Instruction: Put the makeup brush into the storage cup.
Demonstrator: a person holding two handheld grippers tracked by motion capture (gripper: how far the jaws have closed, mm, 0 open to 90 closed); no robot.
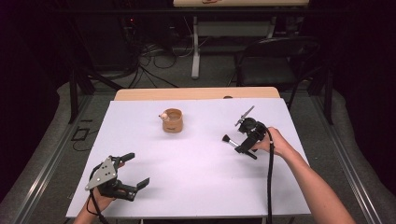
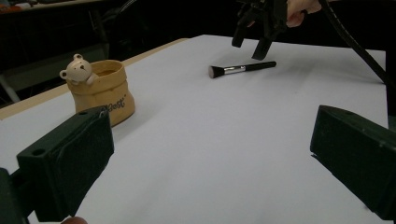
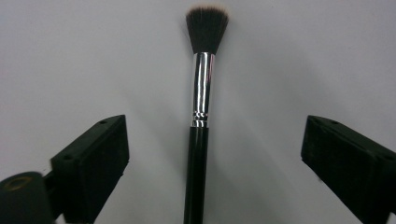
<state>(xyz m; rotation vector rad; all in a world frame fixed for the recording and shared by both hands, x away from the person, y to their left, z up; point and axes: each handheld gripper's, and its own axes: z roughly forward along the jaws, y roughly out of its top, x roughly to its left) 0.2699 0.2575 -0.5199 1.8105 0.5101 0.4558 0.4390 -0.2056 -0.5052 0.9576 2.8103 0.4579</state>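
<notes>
Directly below, we are straddling the brush with our right gripper, jaws apart and untouching, its handle running lengthwise between them, well right of the pot.

White-covered bench. Tan pot at 12 o'clock of centre. Right tongs at 3 o'clock, poised over a black brush. Left tongs at 8 o'clock, jaws apart, holding nothing.
</notes>
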